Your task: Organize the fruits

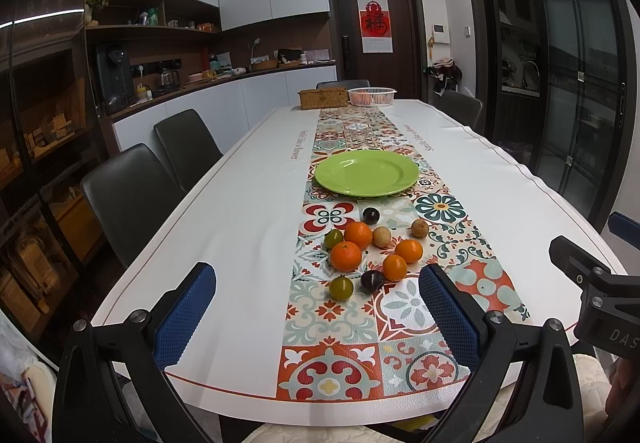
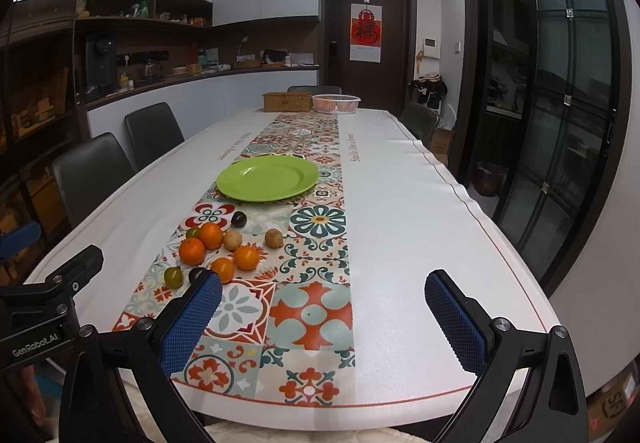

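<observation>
A cluster of small fruits lies on the patterned runner: several oranges [image 1: 346,255] [image 2: 192,251], two tan round fruits [image 1: 381,236] [image 2: 274,238], two dark plums [image 1: 371,215] [image 2: 239,219] and two green-brown fruits [image 1: 341,287] [image 2: 173,277]. An empty green plate [image 1: 366,173] [image 2: 267,178] sits just beyond them. My left gripper [image 1: 318,307] is open and empty, above the table's near end, short of the fruits. My right gripper [image 2: 324,313] is open and empty, to the right of the fruits.
A long white table [image 1: 240,203] carries the runner. At its far end stand a wicker box [image 1: 323,98] and a white basket [image 1: 371,96] holding fruit. Dark chairs [image 1: 132,199] line the left side. A glass sliding door [image 2: 560,123] is at the right.
</observation>
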A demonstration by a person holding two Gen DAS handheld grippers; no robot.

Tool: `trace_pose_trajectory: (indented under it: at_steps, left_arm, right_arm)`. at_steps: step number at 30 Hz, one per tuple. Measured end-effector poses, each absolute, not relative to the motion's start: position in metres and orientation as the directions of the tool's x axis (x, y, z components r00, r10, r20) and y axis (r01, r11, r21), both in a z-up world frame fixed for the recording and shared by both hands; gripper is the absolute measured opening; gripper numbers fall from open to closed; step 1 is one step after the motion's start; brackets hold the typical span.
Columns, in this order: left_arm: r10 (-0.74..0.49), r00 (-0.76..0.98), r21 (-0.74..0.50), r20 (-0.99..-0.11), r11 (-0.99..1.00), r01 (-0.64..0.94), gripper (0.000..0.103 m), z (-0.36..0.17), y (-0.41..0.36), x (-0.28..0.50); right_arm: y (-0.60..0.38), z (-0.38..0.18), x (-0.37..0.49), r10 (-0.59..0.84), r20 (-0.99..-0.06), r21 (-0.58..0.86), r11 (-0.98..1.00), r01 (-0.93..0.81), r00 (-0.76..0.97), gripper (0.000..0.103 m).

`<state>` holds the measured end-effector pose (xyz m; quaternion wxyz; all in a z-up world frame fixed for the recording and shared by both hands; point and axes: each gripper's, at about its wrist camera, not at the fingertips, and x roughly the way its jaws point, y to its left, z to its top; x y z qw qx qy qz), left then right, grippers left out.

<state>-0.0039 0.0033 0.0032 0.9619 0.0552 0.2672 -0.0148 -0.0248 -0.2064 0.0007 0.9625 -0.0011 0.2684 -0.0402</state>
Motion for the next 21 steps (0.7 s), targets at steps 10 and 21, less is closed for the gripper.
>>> trace_pose_trajectory:
  at_steps: [10, 21]
  left_arm:
    - [0.004, 0.852, 0.102, -0.524, 0.993, 0.058, 0.103, 0.002, 0.004, -0.002]
    - [-0.023, 0.832, 0.129, -0.555, 0.985, 0.113, 0.097, -0.012, 0.011, 0.009]
  right_arm:
    - [-0.201, 0.009, -0.022, -0.059, -0.524, -0.023, 0.998, 0.055, 0.85, 0.103]
    - [-0.189, -0.013, 0.008, 0.055, -0.575, -0.032, 0.995, -0.09, 0.816, 0.098]
